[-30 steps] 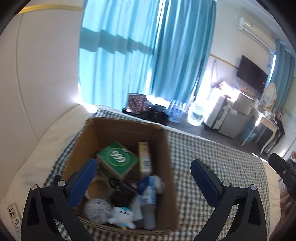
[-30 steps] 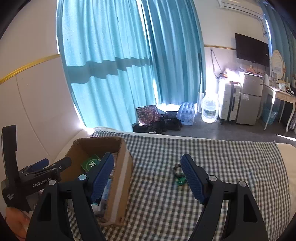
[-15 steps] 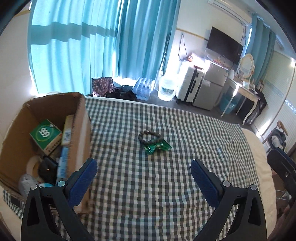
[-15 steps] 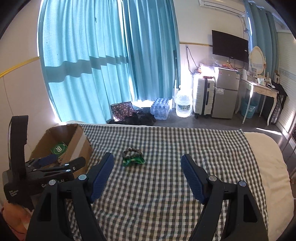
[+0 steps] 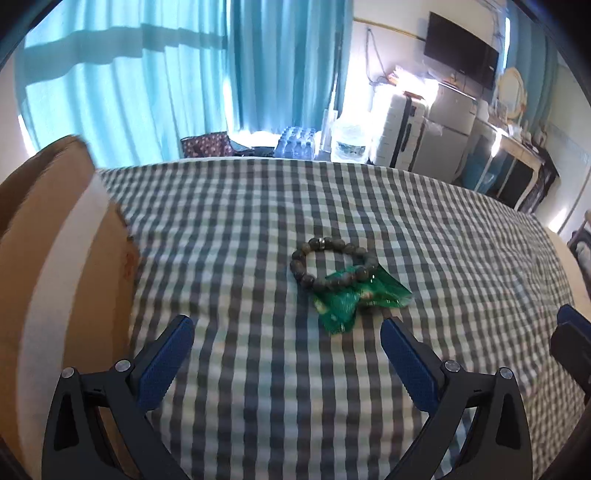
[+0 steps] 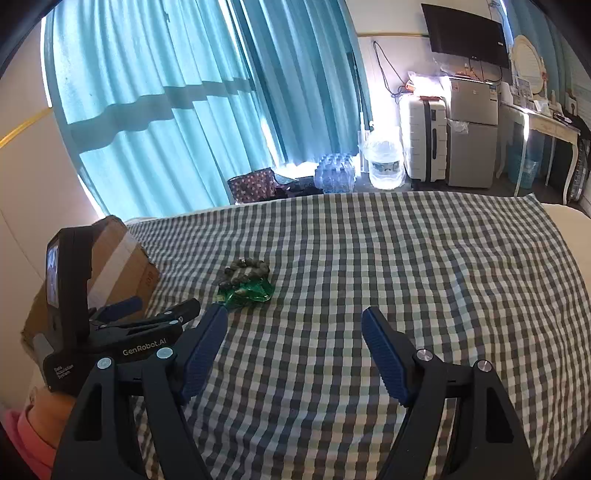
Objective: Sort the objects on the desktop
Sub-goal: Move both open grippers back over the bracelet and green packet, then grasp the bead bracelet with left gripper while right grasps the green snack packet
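On the checked green-and-white cloth (image 5: 258, 221) that covered the bed, a bracelet of dull brown-grey beads (image 5: 332, 264) lay flat in a ring, and a crumpled green plastic wrapper (image 5: 354, 301) lay touching its near edge, partly tucked under the beads. In the right wrist view the same bracelet (image 6: 245, 271) and wrapper (image 6: 249, 291) appeared as one small heap near the middle of the cloth (image 6: 406, 258). The left gripper (image 5: 287, 330) hovered just short of the pair, its blue-padded jaws spread wide and holding nothing, with the wrapper lying ahead of the gap and nearer its right finger. The right gripper (image 6: 294, 325) was held further back and to the right, its jaws likewise spread wide and empty above bare cloth; the left gripper's black body (image 6: 110, 328) showed in its view at the lower left. A brown cardboard box (image 5: 55, 277) with a strip of pale tape down its side stood on the cloth to the left of the bracelet, well apart from it; its contents could not be seen. Beyond the bed hung long turquoise curtains (image 6: 184, 92). On the floor under them sat a patterned bag (image 6: 255, 186), a shrink-wrapped pack of water bottles (image 6: 334, 171) and a large water jug (image 6: 384, 162), with a white suitcase (image 6: 423, 136) and a small silver fridge (image 6: 472, 131) beside them, and a dark television (image 6: 465, 35) on the wall above.
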`<state>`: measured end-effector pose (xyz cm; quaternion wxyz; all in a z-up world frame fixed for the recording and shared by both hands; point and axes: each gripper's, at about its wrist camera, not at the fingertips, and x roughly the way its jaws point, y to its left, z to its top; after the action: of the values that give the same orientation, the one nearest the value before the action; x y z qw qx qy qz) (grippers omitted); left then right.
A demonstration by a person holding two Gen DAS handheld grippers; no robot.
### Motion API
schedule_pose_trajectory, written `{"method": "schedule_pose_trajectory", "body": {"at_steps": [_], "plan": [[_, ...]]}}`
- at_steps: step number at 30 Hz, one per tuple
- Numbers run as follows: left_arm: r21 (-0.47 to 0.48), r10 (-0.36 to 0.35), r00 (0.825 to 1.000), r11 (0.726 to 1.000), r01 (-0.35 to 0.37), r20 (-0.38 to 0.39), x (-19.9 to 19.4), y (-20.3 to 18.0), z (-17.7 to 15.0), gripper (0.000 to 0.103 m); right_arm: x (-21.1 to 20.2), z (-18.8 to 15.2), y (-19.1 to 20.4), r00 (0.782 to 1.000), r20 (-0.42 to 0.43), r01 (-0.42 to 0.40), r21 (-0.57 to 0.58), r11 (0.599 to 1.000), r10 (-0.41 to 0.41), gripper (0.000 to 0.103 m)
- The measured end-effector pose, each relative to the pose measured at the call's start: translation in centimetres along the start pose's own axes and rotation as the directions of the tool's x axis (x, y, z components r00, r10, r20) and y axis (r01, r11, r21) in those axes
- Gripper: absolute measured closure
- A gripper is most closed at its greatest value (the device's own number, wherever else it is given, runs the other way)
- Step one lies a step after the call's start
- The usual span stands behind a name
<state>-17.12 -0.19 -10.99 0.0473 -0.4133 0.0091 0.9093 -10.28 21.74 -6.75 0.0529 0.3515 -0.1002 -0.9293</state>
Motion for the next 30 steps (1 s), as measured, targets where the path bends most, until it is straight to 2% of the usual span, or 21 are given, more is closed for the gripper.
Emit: {"method": "schedule_pose_trajectory", "body": {"at_steps": [3, 8, 11, 14, 16, 17, 18, 19, 20, 23, 25, 26, 30], "plan": [[0.035, 0.031, 0.999, 0.999, -0.032, 0.016, 2.1, -0.5, 0.8, 0.0, 2.5, -0.4, -0.6, 1.0, -0.025, -0.009, 0.017, 1.0, 0.009, 0.028], [0.066, -0.075, 0.997, 0.995, 0.073, 0.026, 4.9, -1.2, 1.7, 0.0, 5.2, -0.6, -1.9, 0.997, -0.059, -0.036, 0.081, 0.996, 0.041, 0.028], [0.142, -0.059, 0.998, 0.988, 0.059, -0.003, 7.1, -2.3, 2.3, 0.0, 5.8, -0.4, -2.3, 0.998, -0.06, -0.025, 0.082, 0.996, 0.029, 0.028], [0.107, -0.059, 0.998, 0.992, 0.062, -0.034, 8.8, -2.1, 2.7, 0.002, 6.1, -0.5, -2.5, 0.997, -0.069, -0.028, 0.09, 0.996, 0.034, 0.028], [0.056, -0.075, 0.997, 0.996, 0.076, -0.027, 8.9, -0.9, 2.4, 0.01, 6.3, -0.7, -2.3, 0.996, -0.081, -0.018, 0.074, 0.997, 0.024, 0.028], [0.036, -0.081, 0.996, 0.996, 0.082, -0.02, 8.7, -0.3, 2.4, 0.02, 6.5, -0.8, -2.1, 0.996, -0.085, -0.015, 0.064, 0.998, 0.021, 0.028], [0.023, -0.084, 0.996, 0.996, 0.085, -0.018, 8.5, 0.3, 2.6, 0.035, 6.7, -0.8, -2.0, 0.996, -0.089, -0.016, 0.056, 0.998, 0.021, 0.028], [0.01, -0.087, 0.996, 0.996, 0.088, -0.017, 8.3, 0.9, 2.7, 0.044, 6.9, -0.8, -1.9, 0.995, -0.092, -0.02, 0.053, 0.998, 0.025, 0.028], [-0.012, -0.091, 0.996, 0.996, 0.091, -0.013, 8.1, 1.8, 2.9, 0.058, 7.2, -0.8, -1.7, 0.995, -0.096, -0.029, 0.051, 0.998, 0.034, 0.028], [-0.074, -0.118, 0.993, 0.99, 0.116, -0.019, 8.2, 4.0, 3.1, 0.08, 7.9, -0.5, -0.9, 0.994, -0.1, -0.038, 0.04, 0.998, 0.042, 0.028], [-0.123, -0.117, 0.993, 0.986, 0.114, -0.017, 8.0, 5.3, 2.8, 0.085, 8.3, -0.2, -0.2, 0.993, -0.098, -0.054, 0.036, 0.998, 0.057, 0.028], [-0.155, -0.108, 0.994, 0.982, 0.105, -0.013, 7.8, 6.0, 2.8, 0.092, 8.5, -0.2, 0.2, 0.993, -0.097, -0.059, 0.032, 0.998, 0.062, 0.028], [-0.222, 0.005, 1.0, 0.975, -0.003, 0.008, 6.8, 7.6, 2.5, 0.092, 9.5, 0.4, 1.4, 0.989, -0.087, -0.115, 0.034, 0.993, 0.117, 0.028]]}}
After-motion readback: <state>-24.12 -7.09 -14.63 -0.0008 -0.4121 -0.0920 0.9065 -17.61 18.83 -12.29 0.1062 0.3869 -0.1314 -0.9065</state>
